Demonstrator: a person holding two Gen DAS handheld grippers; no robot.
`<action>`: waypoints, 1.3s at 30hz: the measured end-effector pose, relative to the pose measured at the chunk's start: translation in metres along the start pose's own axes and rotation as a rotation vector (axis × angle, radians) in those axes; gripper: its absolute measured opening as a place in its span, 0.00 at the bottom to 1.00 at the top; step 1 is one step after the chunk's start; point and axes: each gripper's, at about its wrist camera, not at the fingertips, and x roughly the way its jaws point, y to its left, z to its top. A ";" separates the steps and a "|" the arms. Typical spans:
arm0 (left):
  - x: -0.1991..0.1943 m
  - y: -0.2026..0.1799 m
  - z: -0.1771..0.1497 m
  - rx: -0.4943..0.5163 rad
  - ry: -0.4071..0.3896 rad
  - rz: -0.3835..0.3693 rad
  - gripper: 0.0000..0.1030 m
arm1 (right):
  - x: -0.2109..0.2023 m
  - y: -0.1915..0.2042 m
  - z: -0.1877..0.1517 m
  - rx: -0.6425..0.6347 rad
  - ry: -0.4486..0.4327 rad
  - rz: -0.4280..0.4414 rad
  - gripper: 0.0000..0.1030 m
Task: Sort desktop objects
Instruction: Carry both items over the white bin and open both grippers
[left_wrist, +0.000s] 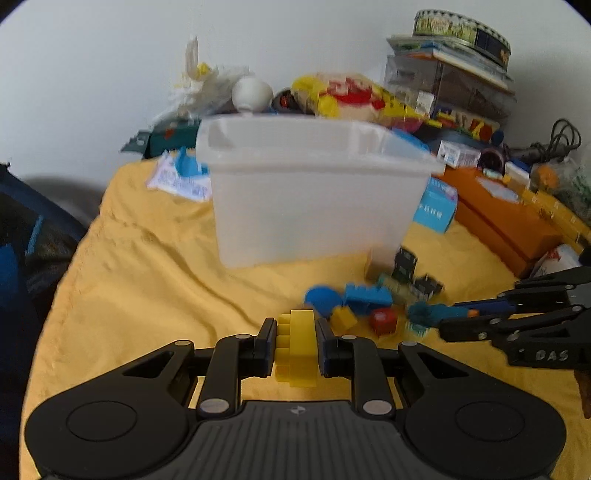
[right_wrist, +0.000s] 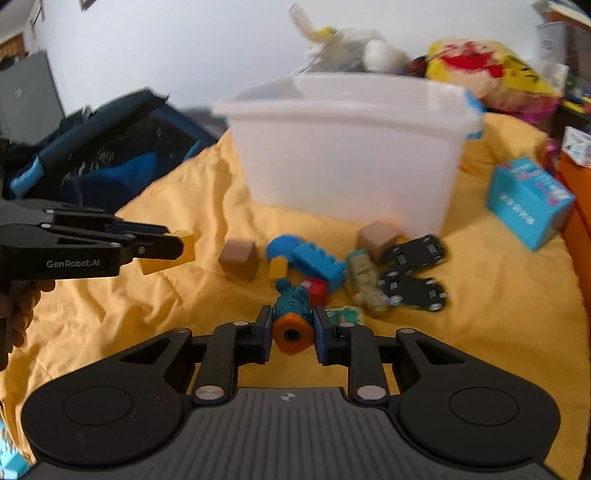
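My left gripper (left_wrist: 296, 345) is shut on a yellow building brick (left_wrist: 296, 350) and holds it above the yellow cloth (left_wrist: 147, 277); it also shows at the left of the right wrist view (right_wrist: 173, 247). My right gripper (right_wrist: 291, 332) is shut on a teal toy with an orange end (right_wrist: 291, 325); it also shows at the right of the left wrist view (left_wrist: 443, 317). A translucent white bin (left_wrist: 314, 195) stands behind a pile of toys: a blue brick (right_wrist: 319, 264), a red block (right_wrist: 318, 290), a brown cube (right_wrist: 239, 258) and two black toy cars (right_wrist: 412, 271).
A blue carton (right_wrist: 528, 201) lies right of the bin. Orange boxes (left_wrist: 506, 221) and stacked clutter line the right side. A dark blue bag (right_wrist: 110, 147) sits at the left. Stuffed toys and plastic bags (left_wrist: 332, 96) pile up behind the bin.
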 end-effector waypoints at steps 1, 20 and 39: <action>-0.003 0.000 0.006 -0.002 -0.009 -0.004 0.24 | -0.006 -0.002 0.007 0.007 -0.022 -0.005 0.24; 0.033 0.008 0.170 0.010 -0.075 0.035 0.25 | 0.017 -0.059 0.171 0.051 -0.093 -0.119 0.24; 0.028 -0.001 0.038 0.024 0.012 0.083 0.62 | 0.002 -0.035 0.042 0.005 -0.041 -0.172 0.57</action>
